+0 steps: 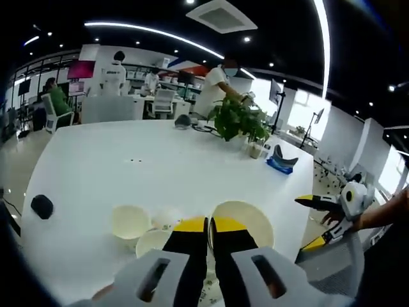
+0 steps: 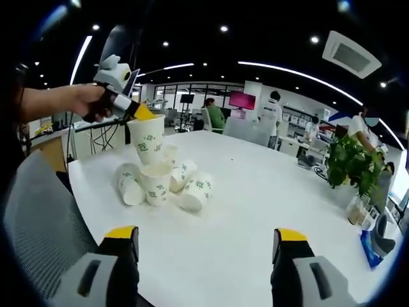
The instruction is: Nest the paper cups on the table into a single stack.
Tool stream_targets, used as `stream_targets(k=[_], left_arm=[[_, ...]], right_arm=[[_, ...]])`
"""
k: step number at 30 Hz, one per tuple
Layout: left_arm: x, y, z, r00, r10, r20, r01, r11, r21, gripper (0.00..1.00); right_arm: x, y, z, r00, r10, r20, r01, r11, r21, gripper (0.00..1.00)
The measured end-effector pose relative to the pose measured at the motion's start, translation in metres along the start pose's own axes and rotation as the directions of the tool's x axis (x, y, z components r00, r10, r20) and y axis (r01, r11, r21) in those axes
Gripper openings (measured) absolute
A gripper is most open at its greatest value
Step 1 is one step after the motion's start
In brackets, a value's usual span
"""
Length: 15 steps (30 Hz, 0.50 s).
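Observation:
My left gripper [image 1: 209, 225] is shut on the rim of a white paper cup [image 1: 252, 220] with a green print. It holds that cup [image 2: 147, 141] upright in the air above the pile, and this left gripper [image 2: 140, 113] comes in from the upper left of the right gripper view. Below it several paper cups [image 2: 160, 182] cluster on the white table [image 2: 255, 211]: one upright [image 2: 156, 184], others on their sides [image 2: 197, 192]. Their open mouths [image 1: 131, 220] show beside my left jaws. My right gripper [image 2: 206, 235] stands wide open near the table edge, holding nothing, and appears again [image 1: 311, 222] at the right.
A potted plant [image 1: 239, 121] and a blue object [image 1: 281, 163] stand at the table's far side. A small black object [image 1: 42, 206] lies at the left edge. A grey chair [image 2: 38, 217] sits by the near corner. People stand at desks behind.

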State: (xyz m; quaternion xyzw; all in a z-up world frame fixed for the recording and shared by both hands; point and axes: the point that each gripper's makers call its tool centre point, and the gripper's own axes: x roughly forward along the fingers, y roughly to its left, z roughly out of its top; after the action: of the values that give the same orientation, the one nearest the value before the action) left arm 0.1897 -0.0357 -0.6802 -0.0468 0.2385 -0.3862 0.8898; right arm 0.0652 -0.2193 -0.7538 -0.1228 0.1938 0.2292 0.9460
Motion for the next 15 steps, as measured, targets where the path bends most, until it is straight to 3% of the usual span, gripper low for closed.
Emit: stream_targets(k=[15], left_arm=[[0.027,0.004,-0.025,0.997,-0.008,-0.077,0.01,1.0,0.021,0.0]], right_arm=[[0.0,-0.001,0.0,1.0,-0.006,-0.005,0.006,1.0,0.0,0.86]])
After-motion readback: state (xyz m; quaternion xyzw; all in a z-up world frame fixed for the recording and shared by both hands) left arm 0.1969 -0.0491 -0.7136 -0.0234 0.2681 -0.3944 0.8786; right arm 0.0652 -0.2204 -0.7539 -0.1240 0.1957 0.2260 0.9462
